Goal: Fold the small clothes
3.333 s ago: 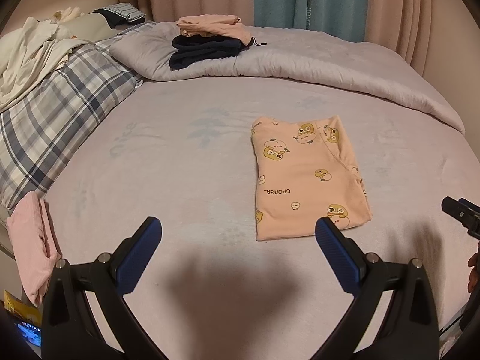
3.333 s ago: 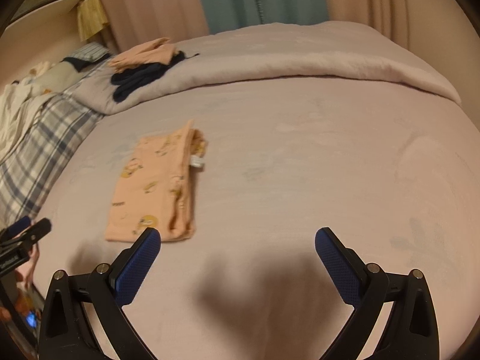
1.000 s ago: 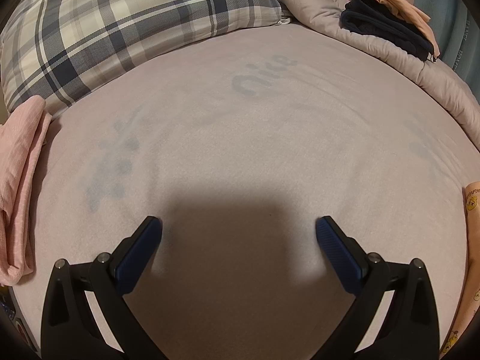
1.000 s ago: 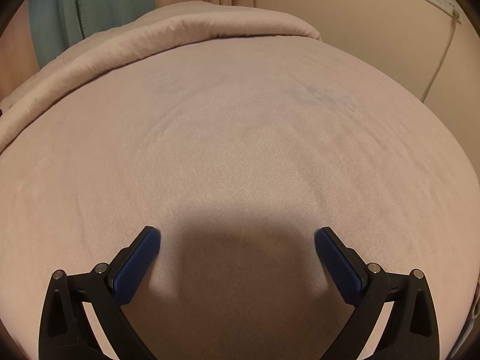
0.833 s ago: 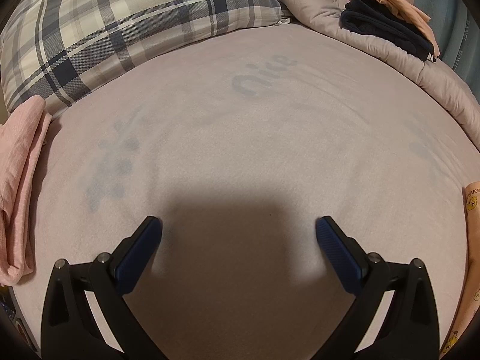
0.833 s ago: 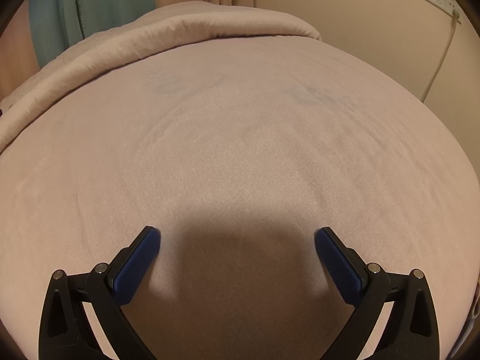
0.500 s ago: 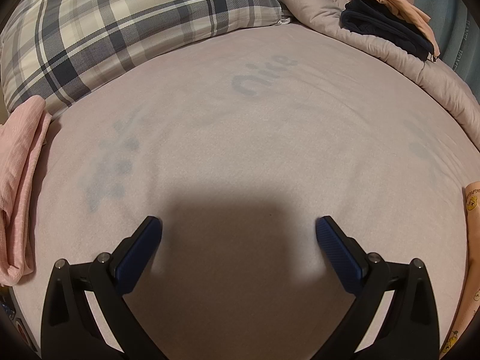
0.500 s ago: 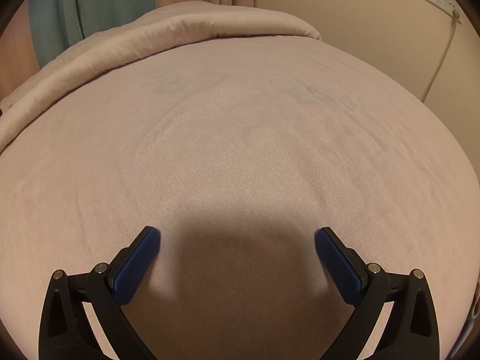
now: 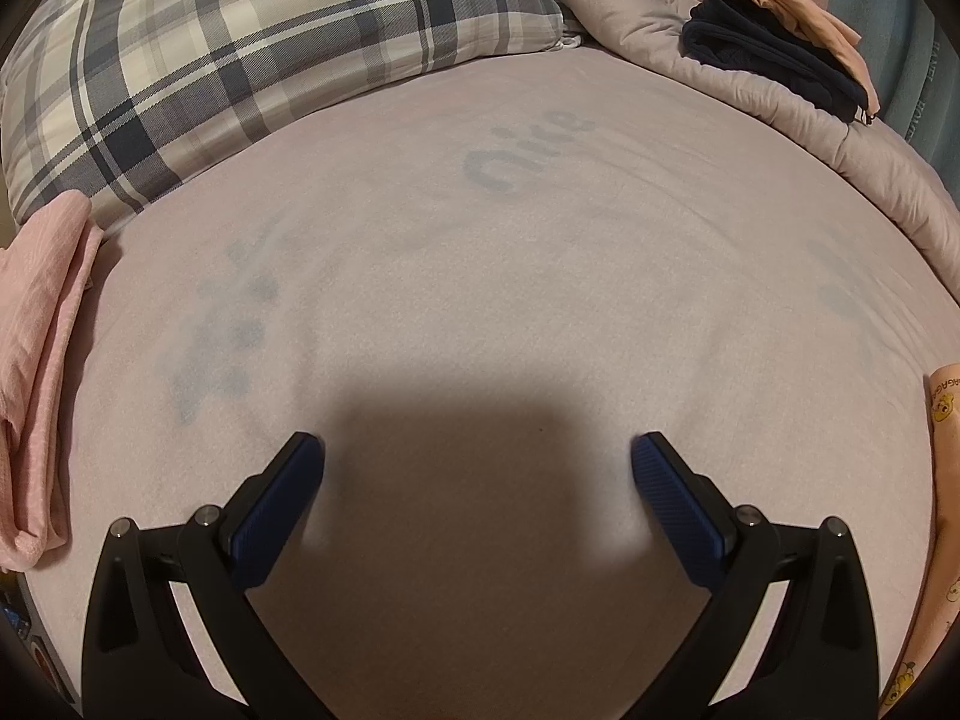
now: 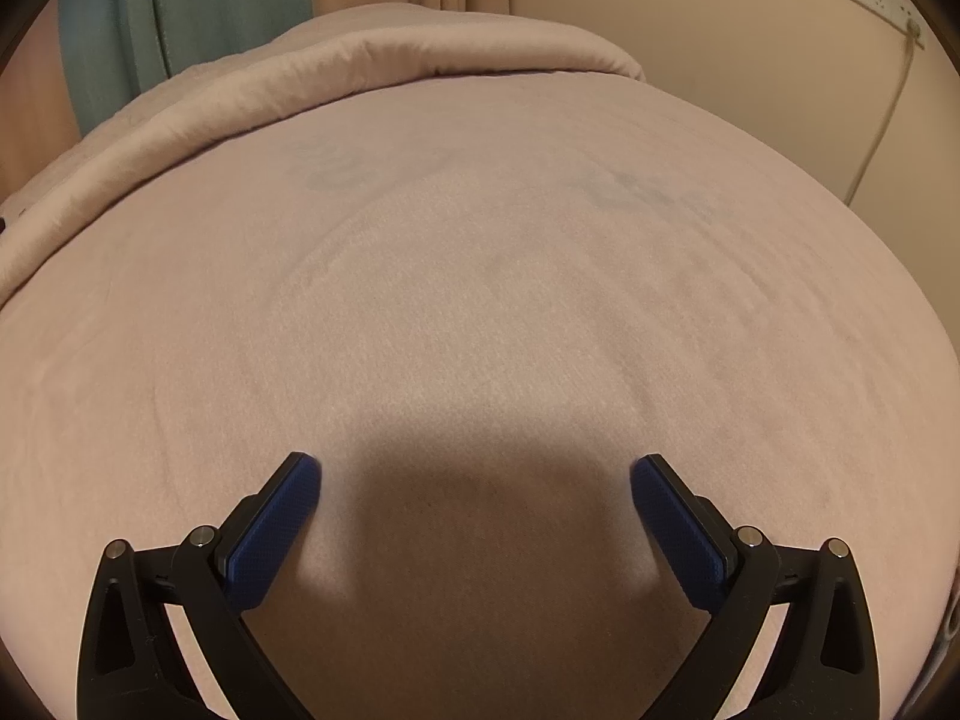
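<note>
1. The left claw (image 9: 478, 450) is seen spread wide, nothing held between its blue pads (image 9: 282, 495), low over a bare stretch of bed sheet (image 9: 480, 276).
2. The right claw (image 10: 476, 468) is likewise gaping and empty, its shadow thrown on the sheet just ahead.
3. The peach cartoon-print garment (image 9: 943, 480) is caught only at the far right edge of the left view, lying flat on the bed beside the left claw; it is not seen at all in the right view.
4. A pink knit cloth (image 9: 36, 372) is spotted at the left edge of the bed, below the plaid pillow (image 9: 240, 54).
5. Further out, a dark blue folded item (image 9: 774, 66) with a peach piece on top is set on the rolled duvet (image 9: 660, 24), looking already done.
6. The step in hand is judged to be a pause between garments, with the next piece to be fetched.
7. For a clean pick-up, the pink cloth would best be approached low, an edge pinched rather than the bulk, and then spread flat in mid-bed before any fold is made.
</note>
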Demonstrator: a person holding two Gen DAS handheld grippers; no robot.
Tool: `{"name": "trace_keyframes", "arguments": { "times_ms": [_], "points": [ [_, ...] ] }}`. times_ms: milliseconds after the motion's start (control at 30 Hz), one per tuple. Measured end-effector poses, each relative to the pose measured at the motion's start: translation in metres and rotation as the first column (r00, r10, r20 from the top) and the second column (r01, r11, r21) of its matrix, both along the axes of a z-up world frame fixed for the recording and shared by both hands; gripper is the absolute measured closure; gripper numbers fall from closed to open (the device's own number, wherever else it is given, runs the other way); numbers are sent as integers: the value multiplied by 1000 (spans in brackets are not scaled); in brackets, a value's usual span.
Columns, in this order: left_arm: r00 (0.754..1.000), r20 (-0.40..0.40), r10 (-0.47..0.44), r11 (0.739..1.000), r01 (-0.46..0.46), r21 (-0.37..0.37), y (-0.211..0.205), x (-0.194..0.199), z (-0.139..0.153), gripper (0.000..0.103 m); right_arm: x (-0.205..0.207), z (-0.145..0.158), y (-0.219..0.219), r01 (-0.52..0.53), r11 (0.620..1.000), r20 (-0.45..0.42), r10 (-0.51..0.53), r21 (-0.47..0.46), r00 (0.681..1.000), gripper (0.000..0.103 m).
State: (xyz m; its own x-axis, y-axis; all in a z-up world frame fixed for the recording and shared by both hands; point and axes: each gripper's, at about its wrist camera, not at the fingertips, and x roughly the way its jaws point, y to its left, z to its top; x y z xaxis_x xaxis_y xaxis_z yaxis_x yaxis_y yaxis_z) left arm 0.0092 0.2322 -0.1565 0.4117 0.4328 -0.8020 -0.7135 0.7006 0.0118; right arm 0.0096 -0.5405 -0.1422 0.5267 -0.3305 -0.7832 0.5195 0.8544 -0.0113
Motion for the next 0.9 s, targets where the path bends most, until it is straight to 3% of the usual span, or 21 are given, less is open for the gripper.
{"name": "trace_keyframes", "arguments": {
  "times_ms": [333, 433, 567, 633, 767, 900],
  "points": [
    [999, -37, 24, 1000, -23, 12, -16, -7, 17, 0, 8, -1, 1, 1, 1000, -15, -1, -13, 1000, 0],
    [999, -2, -32, 999, 32, 38, -47, -15, 40, 0, 6, 0, -1, -1, 1000, -5, 1, 3, 1000, 0],
    [982, 34, -186, 981, 183, 67, -109, -24, 85, 0, 4, 10, 8, 14, 999, -41, -13, 30, 999, 0],
    [966, 38, -256, 964, 252, 83, -140, -29, 106, 0, -10, 31, 39, -77, 993, 47, 73, 93, 996, 0],
    [930, 53, -365, 929, 360, 88, -188, -37, 130, 0, -28, 65, 110, -260, 954, 81, 250, 149, 965, 0],
    [890, 61, -451, 891, 446, 81, -226, -48, 145, 0, -46, 96, 200, -488, 867, 85, 481, 103, 873, 0]
  ]
}}
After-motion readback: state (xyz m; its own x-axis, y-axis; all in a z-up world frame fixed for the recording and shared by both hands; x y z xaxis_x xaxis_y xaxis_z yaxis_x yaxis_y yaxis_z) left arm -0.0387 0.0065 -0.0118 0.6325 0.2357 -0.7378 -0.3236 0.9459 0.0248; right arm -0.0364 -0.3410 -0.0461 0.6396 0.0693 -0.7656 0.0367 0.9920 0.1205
